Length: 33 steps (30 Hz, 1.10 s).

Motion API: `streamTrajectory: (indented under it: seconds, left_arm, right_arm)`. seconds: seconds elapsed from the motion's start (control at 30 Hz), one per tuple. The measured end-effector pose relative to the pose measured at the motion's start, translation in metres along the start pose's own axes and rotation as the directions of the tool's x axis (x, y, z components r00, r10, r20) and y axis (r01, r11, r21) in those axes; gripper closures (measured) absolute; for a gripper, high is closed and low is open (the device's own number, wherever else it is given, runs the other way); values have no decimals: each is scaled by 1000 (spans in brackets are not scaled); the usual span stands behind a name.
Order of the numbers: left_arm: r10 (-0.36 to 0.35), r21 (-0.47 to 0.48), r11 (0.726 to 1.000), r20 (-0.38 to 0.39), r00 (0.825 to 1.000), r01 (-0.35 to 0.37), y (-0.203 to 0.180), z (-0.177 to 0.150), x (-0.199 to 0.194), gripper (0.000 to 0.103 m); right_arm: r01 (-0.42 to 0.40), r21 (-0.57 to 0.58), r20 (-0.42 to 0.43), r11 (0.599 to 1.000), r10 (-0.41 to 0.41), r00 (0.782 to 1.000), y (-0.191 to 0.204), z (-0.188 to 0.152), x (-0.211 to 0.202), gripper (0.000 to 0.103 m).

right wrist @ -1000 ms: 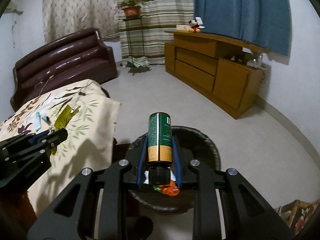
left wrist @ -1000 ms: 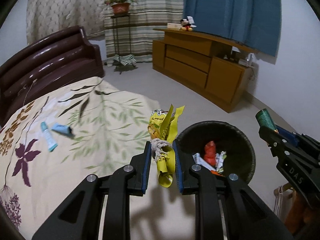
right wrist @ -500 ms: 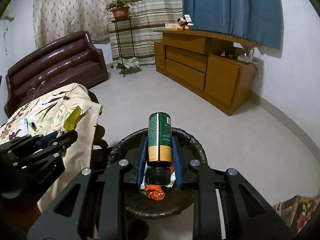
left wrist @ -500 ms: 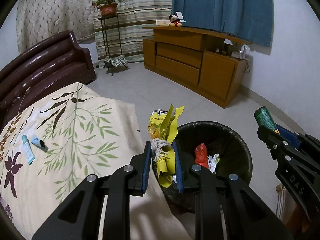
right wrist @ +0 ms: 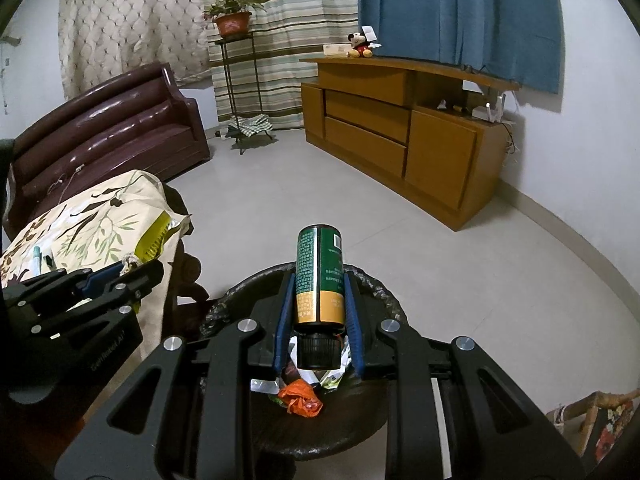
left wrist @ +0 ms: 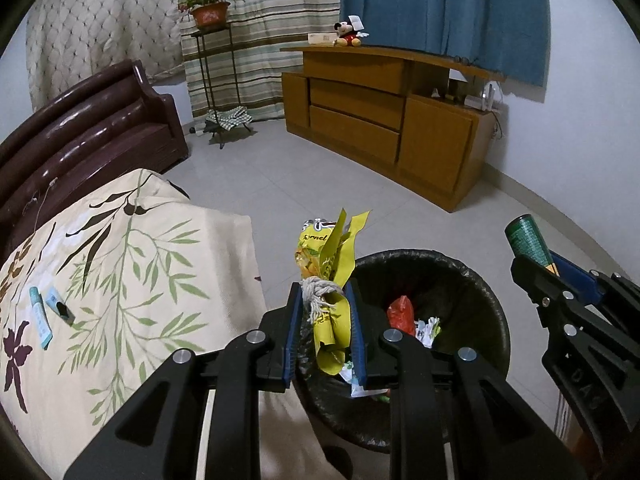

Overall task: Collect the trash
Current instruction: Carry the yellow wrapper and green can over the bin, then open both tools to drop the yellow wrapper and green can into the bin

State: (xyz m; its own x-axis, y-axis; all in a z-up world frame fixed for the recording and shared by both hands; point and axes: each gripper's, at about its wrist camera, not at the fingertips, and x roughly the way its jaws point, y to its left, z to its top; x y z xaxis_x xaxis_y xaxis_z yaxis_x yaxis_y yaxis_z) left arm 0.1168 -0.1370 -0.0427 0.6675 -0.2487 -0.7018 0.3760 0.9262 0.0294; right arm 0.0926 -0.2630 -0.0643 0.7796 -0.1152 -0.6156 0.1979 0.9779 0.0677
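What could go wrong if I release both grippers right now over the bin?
The yellow wrapper in the left gripper hangs near the trash bin's near rim beside the floral cloth, so it may flutter outside. The green bottle in the right gripper sits over the bin; dropped, it might bounce off the trash inside or collide with the wrapper.

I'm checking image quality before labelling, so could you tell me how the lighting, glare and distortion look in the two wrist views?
Left wrist view: strong fisheye bending with dark corners, even indoor light, glare streaks on the brown sofa, and the yellow wrapper in the left gripper is sharp. Right wrist view: the same bending, similar sofa glare, and the green can in the right gripper is crisp.
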Motion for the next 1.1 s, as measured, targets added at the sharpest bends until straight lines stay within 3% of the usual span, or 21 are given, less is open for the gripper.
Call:
streamTrajectory:
  seconds: [0.13,0.2,0.3,0.5,1.0,1.1]
  left_arm:
    - [7,0,1000,-16,1000,-7,-2,0,4,75]
    - [16,-5,1000,-15,1000,-16,-1,0,5,60]
    - [19,-9,1000,-17,1000,-19,0,1,4,52]
    - [30,-12,999,-16,999,-30,-1,2,4,33]
    - [32,-30,999,-17,999,-33,7,1,1,31]
    - [50,-37,998,-15,999,-50,13,0,-2,29]
  right_arm:
    - [3,7,-4,1000,-3,1000,-3,-1,4,79]
    - [2,10,-1,1000,-2,1000,-3,-2,4,78]
    - [4,13,3,1000,-4,1000,-4,-1,4,69]
    - [8,27,15,1000,-9,1000,-7,-1,1,61]
    - [26,43,18,999,-27,999,-12,0,-4,45]
    - [27,41,27,999,-28,999,-10,0,-5,33]
